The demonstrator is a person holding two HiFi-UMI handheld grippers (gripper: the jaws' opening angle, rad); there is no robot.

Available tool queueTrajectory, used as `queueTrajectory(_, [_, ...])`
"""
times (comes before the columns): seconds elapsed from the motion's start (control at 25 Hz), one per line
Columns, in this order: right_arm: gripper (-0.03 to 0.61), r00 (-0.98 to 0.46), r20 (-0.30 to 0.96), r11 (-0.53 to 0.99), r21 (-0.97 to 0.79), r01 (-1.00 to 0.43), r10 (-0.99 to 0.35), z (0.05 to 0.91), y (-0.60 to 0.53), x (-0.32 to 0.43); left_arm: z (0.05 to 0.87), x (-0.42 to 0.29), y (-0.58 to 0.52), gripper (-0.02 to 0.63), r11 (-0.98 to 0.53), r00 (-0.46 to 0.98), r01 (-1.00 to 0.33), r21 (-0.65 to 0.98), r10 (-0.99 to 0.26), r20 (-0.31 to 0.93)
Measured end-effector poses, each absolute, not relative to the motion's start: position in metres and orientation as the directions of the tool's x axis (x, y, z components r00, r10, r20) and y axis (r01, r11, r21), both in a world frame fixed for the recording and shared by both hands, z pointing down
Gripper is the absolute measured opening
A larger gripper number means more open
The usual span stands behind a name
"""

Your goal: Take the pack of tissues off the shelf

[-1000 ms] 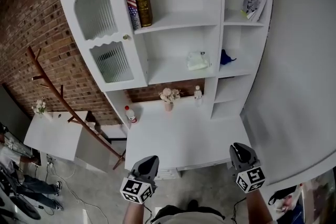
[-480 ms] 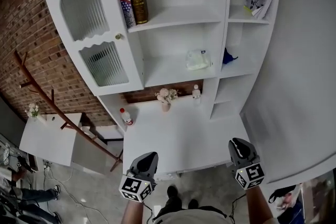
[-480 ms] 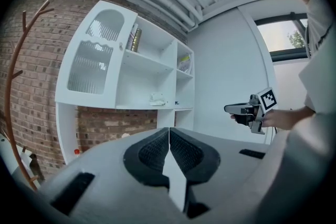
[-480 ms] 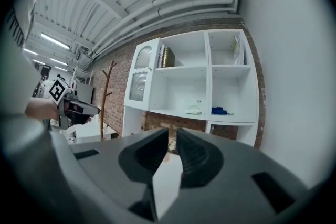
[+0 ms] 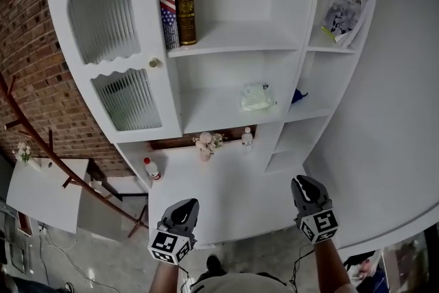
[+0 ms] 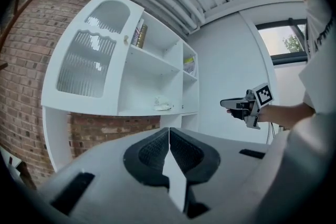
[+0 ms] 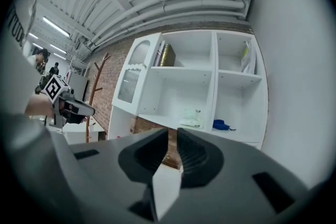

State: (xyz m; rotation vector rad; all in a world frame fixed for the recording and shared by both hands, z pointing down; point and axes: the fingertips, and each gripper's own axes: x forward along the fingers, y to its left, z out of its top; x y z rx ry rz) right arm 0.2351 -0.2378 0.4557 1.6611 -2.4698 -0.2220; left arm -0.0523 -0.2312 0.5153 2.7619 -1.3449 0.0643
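The pack of tissues [image 5: 257,97], pale green and white, lies on the middle shelf of the white shelf unit [image 5: 233,38]. It also shows as the tissue pack [image 6: 161,106] in the left gripper view and as the pack [image 7: 190,119] in the right gripper view. My left gripper [image 5: 184,206] hangs over the desk's front edge, shut and empty. My right gripper [image 5: 304,182] is to its right, also shut with nothing in it. Both point level at the shelves and stay well short of the pack. The left gripper's jaws [image 6: 169,130] meet; the right gripper's jaws [image 7: 173,132] nearly touch at the tips.
Books [image 5: 177,3] stand on the top shelf, a magazine [image 5: 346,10] leans at the upper right, and a blue object [image 5: 296,95] sits right of the pack. The white desk [image 5: 219,199] carries a flower vase [image 5: 206,144], a small bottle [image 5: 247,137] and a red-capped bottle [image 5: 152,169]. A closed cabinet door [image 5: 110,51] is at the left.
Both grippers and the head have moved forward toward the shelf unit, which now looks larger and nearer. Both grippers stayed shut and empty.
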Motion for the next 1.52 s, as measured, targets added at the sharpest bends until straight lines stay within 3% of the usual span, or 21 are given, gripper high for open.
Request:
queueTrajectory(0.2, [0.038, -0.367, 0.050, 0.367, 0.256, -0.895, -0.929, 0.441, -0.271, 0.222, 0.516, -0.058, -0.260, 0.026, -0.641, 0.644, -0.765, 0.058, -0.762, 0.065])
queueTrajectory(0.32, [0.086, -0.364, 0.066, 0.368, 0.274, -0.889, -0.929, 0.439, -0.294, 0.213, 0.519, -0.060, -0.274, 0.026, -0.663, 0.666, -0.746, 0.068, -0.743, 0.066])
queueTrajectory(0.84, [0.094, -0.308, 0.087, 0.318, 0.354, -0.880, -0.948, 0.419, -0.370, 0.192, 0.526, -0.077, -0.312, 0.026, -0.729, 0.734, -0.680, 0.082, -0.675, 0.077])
queueTrajectory(1.52, [0.135, -0.290, 0.215, 0.358, 0.459, -0.813, -0.933, 0.440, -0.483, 0.199, 0.520, -0.095, -0.334, 0.026, -0.633, 0.639, -0.768, 0.093, -0.767, 0.059])
